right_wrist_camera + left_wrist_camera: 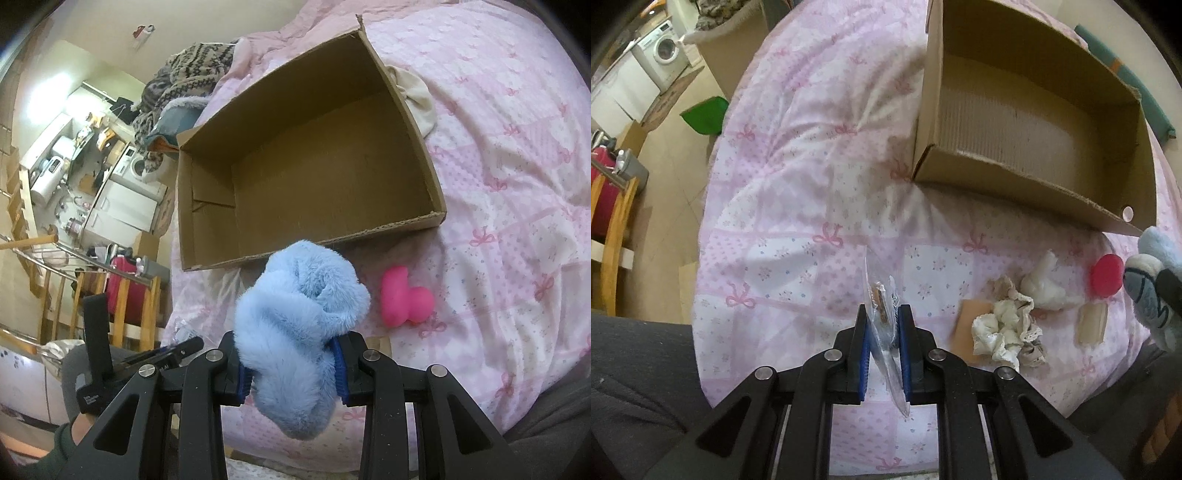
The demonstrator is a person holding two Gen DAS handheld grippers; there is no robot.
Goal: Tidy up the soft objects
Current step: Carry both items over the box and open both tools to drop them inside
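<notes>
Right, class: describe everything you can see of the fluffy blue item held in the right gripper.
The fluffy blue item is pale blue plush with long, soft pile, bunched and twisted into folds. The right gripper is shut on its middle, blue-padded fingers pressing either side. Its upper end bulges above them and its lower end droops below. It hangs above the pink bedspread, in front of the empty cardboard box.

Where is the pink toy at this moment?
In the right wrist view, the pink toy lies on the pink bedspread, right of the blue fluffy sock held in the right claw, just below the cardboard box.
</notes>
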